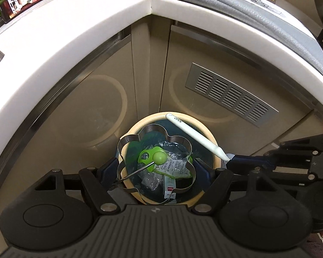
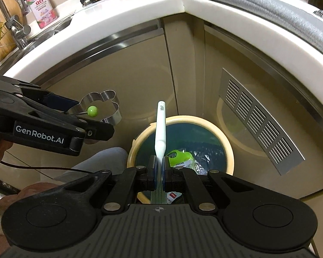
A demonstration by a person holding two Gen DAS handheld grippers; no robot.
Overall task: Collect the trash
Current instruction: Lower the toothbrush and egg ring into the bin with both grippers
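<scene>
Both things are held over the trash bin (image 1: 213, 150), which sits on the floor in the corner below the white table (image 1: 60, 49). The step in hand looks like dropping them in. The bin already has a green plastic piece (image 1: 149, 158) and some clear wrappers (image 1: 174, 165) inside.

The left hand-held gripper (image 1: 157, 167) is spread wide, and its 2 pads press on the sides of a shiny flower-shaped metal ring (image 1: 172, 138). The ring has a thin wire handle with a green ball (image 1: 160, 158) on the end. In the left view the ring hangs right above the bin's mouth. In the right view it seems off to the bin's left, so it may need to come closer first.

The right hand-held gripper (image 2: 159, 167) is squeezed tight on the thin end of a white pen-like stick (image 2: 160, 126). The stick points out over the bin's rim.

Next, I think each hand-held gripper needs to let go, so the ring and the stick fall in.
</scene>
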